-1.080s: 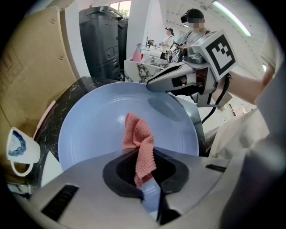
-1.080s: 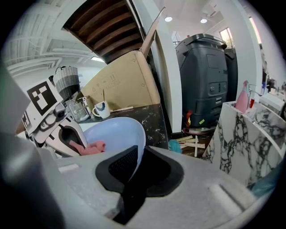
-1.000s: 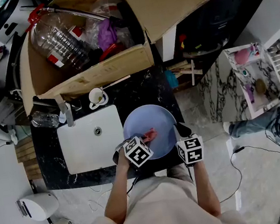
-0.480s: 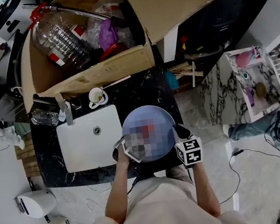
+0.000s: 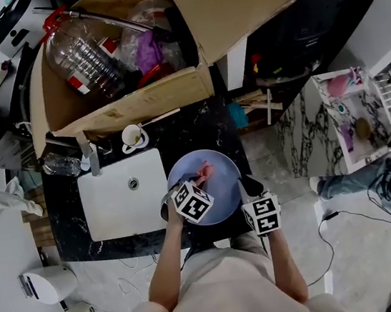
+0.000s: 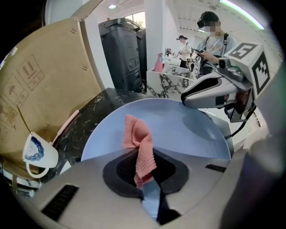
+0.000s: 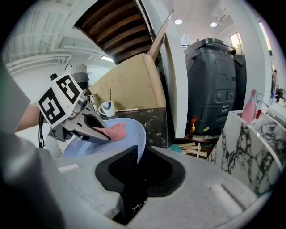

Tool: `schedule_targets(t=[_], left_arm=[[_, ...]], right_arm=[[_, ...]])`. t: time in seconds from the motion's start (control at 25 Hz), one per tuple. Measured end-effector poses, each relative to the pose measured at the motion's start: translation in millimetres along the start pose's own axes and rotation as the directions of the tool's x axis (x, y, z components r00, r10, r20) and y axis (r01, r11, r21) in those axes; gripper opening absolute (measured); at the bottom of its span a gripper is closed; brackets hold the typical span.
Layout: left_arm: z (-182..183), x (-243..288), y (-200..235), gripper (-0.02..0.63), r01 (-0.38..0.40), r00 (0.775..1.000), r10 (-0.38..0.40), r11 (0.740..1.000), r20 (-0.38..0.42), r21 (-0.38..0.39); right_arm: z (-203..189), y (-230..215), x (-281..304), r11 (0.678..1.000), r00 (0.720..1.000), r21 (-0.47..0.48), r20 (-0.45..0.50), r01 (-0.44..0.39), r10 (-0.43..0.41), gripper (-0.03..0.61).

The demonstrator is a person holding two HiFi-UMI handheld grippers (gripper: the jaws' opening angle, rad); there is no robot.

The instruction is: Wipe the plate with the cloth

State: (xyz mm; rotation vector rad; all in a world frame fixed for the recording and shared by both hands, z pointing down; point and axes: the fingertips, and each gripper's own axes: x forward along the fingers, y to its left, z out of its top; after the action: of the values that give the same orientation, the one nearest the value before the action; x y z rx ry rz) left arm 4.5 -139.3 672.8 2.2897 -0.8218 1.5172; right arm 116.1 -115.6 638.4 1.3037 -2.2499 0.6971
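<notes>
A light blue plate [image 5: 219,195] lies over the black counter's front right corner. My left gripper [image 5: 200,180] is shut on a pink knitted cloth [image 5: 206,172] and holds it against the plate's inner face. In the left gripper view the cloth [image 6: 137,142] hangs from the jaws over the plate [image 6: 187,129]. My right gripper [image 5: 245,185] is shut on the plate's right rim. In the right gripper view the rim [image 7: 139,141] runs down between the jaws of that gripper [image 7: 133,172], and the left gripper [image 7: 105,135] presses the cloth [image 7: 117,131] onto the plate.
A white sink [image 5: 116,206] with a faucet [image 5: 89,156] lies left of the plate. A white mug [image 5: 133,134] stands behind it. A big cardboard box [image 5: 123,104] holding a plastic bottle [image 5: 84,55] fills the back. The counter edge drops to the floor on the right.
My left gripper has slid the cloth a little farther across the plate, away from me. The right gripper keeps its hold on the rim and has shifted slightly left.
</notes>
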Motion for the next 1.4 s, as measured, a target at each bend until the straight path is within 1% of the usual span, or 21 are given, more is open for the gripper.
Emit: schedule_targets(t=[0.12,0.24,0.32,0.44,0.6,0.84,1.04,1.2,1.28,1.4], left_arm=[[6,1,3,0.034,-0.028,0.999,0.029,0.999,0.033,-0.019],[15,-2,3,0.034,-0.032,0.995,0.038,0.998,0.092,-0.059],[22,-6,1,0.034,-0.031,0.989,0.042,0.996,0.14,-0.078],[31,-16,1,0.034,-0.046,0.977,0.062,0.996,0.204,-0.083],[43,-35,-1,0.034,-0.067,0.952,0.09,0.994,0.293,-0.087],[51,-67,0,0.034,-0.098,0.902,0.14,0.988,0.407,-0.123],[52,-90,0,0.034,-0.125,0.863,0.179,0.982,0.473,-0.143],[51,-107,1,0.034,-0.128,0.83,0.208,0.974,0.517,-0.186],[50,-112,1,0.034,-0.12,0.82,0.212,0.972,0.532,-0.202],[47,-116,0,0.034,-0.116,0.813,0.218,0.97,0.54,-0.215]], right_arm=[[6,-6,-6,0.999,0.999,-0.023,0.025,0.022,-0.021,0.046],[14,-13,-14,0.999,0.998,-0.028,0.052,0.031,-0.03,0.046],[17,-15,-19,0.999,0.997,-0.031,0.066,0.034,-0.032,0.046],[22,-16,-23,0.999,0.997,-0.041,0.078,0.032,-0.028,0.046],[30,-9,-28,0.998,0.996,-0.068,0.092,0.012,-0.005,0.044],[51,2,-35,0.994,0.988,-0.106,0.154,-0.011,0.027,0.046],[70,11,-40,0.99,0.978,-0.14,0.202,-0.028,0.056,0.045],[80,21,-42,0.982,0.971,-0.183,0.222,-0.044,0.085,0.044],[83,25,-44,0.981,0.97,-0.188,0.224,-0.054,0.097,0.044],[83,29,-45,0.979,0.971,-0.195,0.215,-0.063,0.105,0.044]])
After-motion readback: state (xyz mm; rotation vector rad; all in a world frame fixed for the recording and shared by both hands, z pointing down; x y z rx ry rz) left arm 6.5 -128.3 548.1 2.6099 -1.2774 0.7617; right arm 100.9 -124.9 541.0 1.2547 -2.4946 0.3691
